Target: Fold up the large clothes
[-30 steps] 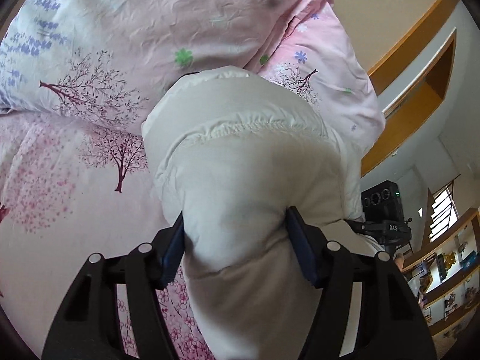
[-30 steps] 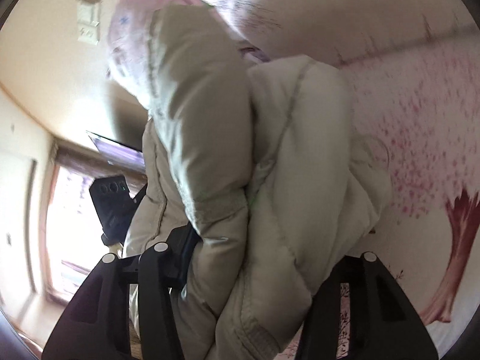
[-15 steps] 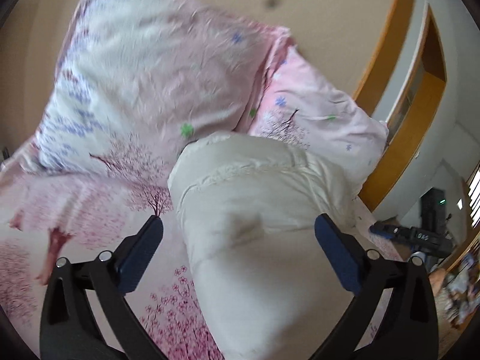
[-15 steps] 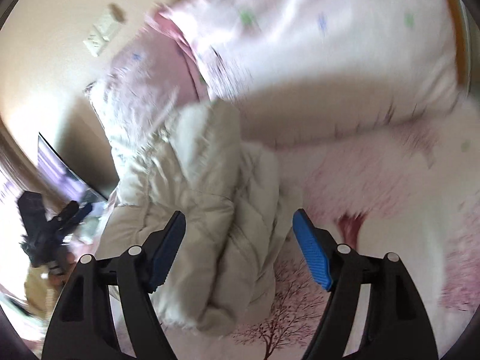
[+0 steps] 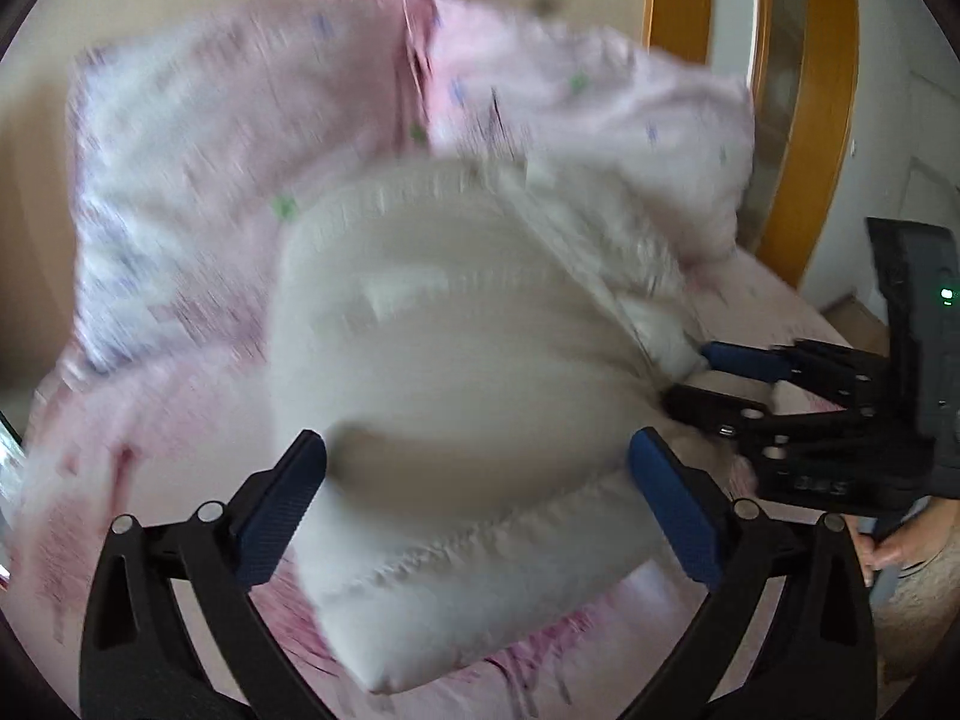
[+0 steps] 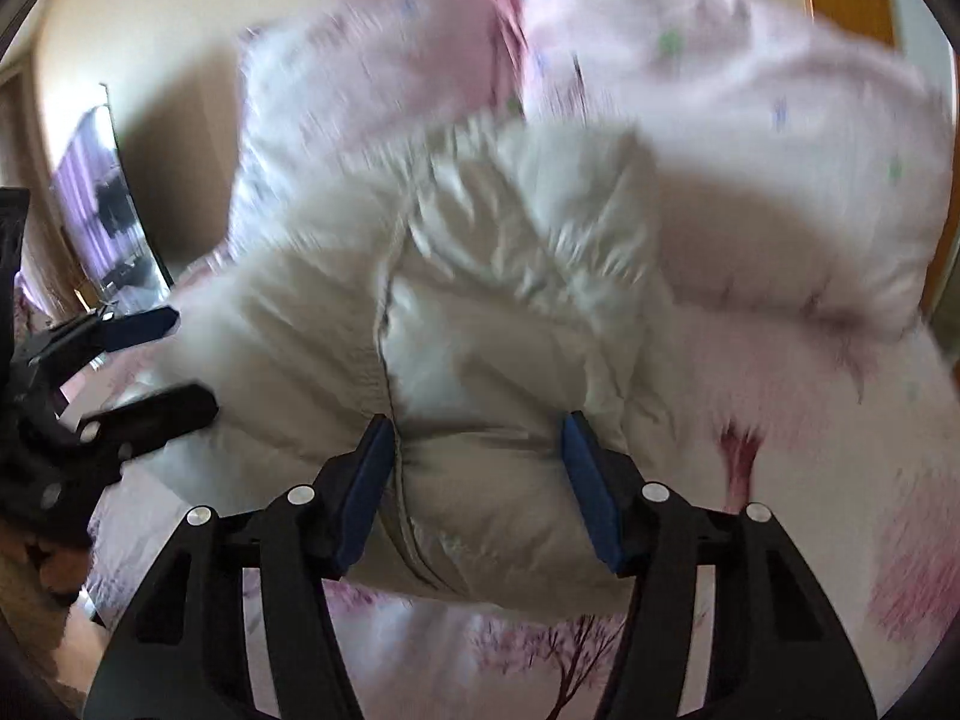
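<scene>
A white puffer jacket (image 5: 456, 360) lies bunched in a thick folded bundle on the pink blossom-print bed (image 5: 138, 432), just before the pillows. My left gripper (image 5: 480, 504) is wide open, its blue pads on either side of the bundle's near end and not squeezing it. It also shows in the right wrist view, where the left gripper (image 6: 174, 366) gapes at the jacket's left edge. My right gripper (image 6: 477, 480) is closing, with the jacket (image 6: 480, 312) between its jaws and the fabric bulging against both pads. In the left wrist view the right gripper (image 5: 690, 378) pinches the jacket's right edge.
Two pink flowered pillows (image 5: 240, 138) (image 6: 750, 138) lean on the beige wall behind the jacket. A wooden door frame (image 5: 810, 120) stands to the right of the bed and a dark screen (image 6: 102, 198) to the left. A person's hand (image 5: 888, 546) holds the right gripper's handle.
The left gripper let go of the jacket and opened wide. The right one released it, then narrowed on it again. Both drew back and rolled, and the jacket now rests on the bed.
</scene>
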The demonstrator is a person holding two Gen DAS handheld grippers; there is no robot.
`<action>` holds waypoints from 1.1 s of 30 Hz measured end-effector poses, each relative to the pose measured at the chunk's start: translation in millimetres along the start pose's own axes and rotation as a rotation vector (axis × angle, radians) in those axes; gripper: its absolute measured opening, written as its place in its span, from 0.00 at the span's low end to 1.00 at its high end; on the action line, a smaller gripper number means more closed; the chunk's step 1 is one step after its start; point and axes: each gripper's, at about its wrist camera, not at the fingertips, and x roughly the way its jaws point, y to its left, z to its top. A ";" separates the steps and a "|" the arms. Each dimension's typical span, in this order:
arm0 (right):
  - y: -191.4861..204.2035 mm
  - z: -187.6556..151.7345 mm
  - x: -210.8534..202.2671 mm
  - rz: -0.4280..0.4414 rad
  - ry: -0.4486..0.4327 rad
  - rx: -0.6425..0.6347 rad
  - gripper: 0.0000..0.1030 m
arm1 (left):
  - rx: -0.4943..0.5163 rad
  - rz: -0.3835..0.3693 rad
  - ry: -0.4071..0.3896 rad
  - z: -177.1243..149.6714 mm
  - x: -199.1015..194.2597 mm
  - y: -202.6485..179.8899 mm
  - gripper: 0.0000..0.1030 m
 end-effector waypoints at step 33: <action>-88.0 108.1 94.2 -0.048 0.342 0.222 0.70 | 0.056 0.072 -0.018 -9.2 26.6 -39.0 0.98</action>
